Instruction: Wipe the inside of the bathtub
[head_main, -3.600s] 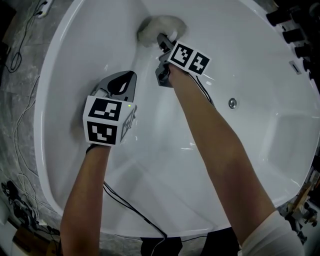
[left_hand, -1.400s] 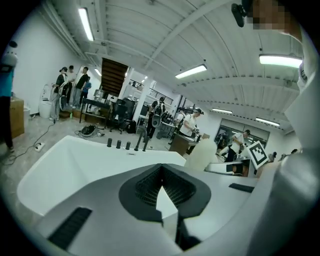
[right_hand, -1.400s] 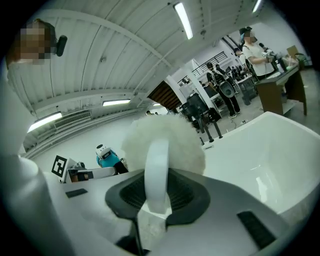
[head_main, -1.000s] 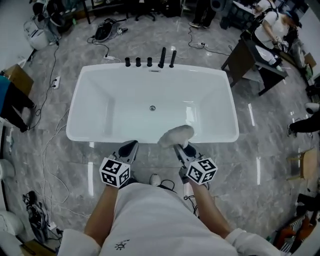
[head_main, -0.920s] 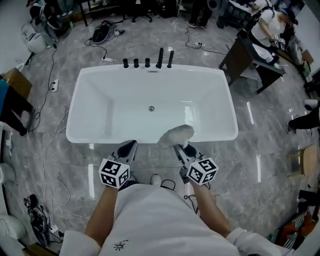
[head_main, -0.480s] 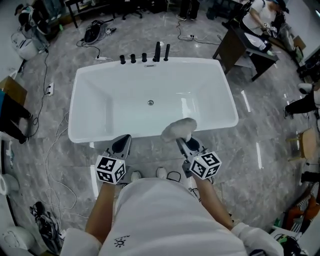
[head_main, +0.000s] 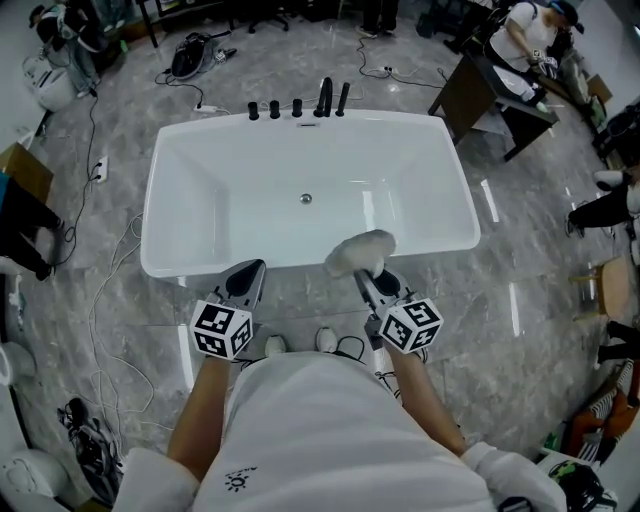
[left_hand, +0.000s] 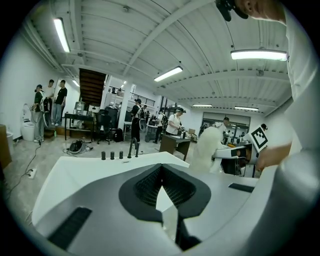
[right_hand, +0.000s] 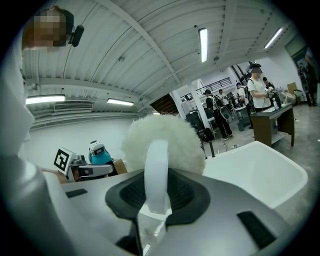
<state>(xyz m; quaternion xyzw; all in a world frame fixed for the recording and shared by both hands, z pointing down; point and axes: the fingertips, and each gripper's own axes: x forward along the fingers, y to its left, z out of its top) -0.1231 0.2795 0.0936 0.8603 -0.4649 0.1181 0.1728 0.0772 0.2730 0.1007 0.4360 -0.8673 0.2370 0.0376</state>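
Right gripper clamps the duster's handle by the tub's near rim, left gripper closed, empty; pressing hard, I risk the thin handle twisting loose.

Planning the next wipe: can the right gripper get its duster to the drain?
Probably, with a lean in. The right gripper holds the duster up at the near side of the tub; the tub is open above, and nothing shows between duster and drain.
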